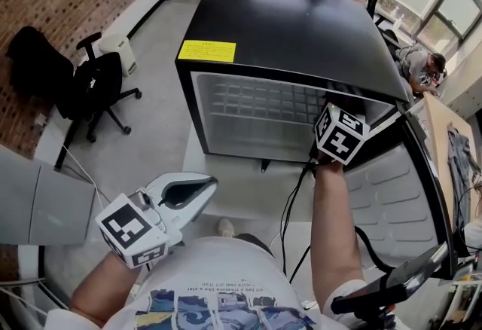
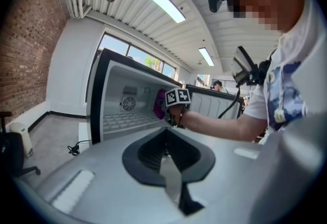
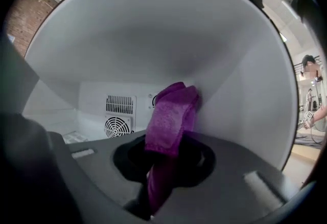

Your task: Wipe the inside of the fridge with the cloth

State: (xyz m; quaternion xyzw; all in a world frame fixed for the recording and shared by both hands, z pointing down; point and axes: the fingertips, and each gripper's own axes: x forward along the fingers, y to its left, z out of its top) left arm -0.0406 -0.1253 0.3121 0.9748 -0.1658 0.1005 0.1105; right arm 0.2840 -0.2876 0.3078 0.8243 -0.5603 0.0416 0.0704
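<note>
Cloth inside the fridge, held by the right gripper at the right inner wall.

From the head view the right gripper (image 3: 164,164) shows only its marker cube (image 1: 340,132) at the mouth of the black fridge (image 1: 301,27); its fingers and the cloth are hidden under the fridge's top. Its own view shows the fingers clamped on the purple cloth (image 3: 171,115), whose upper fold lies against the white right wall (image 3: 245,90) near the back fan grille (image 3: 118,127). The cloth's lower end is lost in the dark gap between the fingers. The left gripper (image 1: 184,193) hangs near the person's shirt, fingers together on nothing.
</note>
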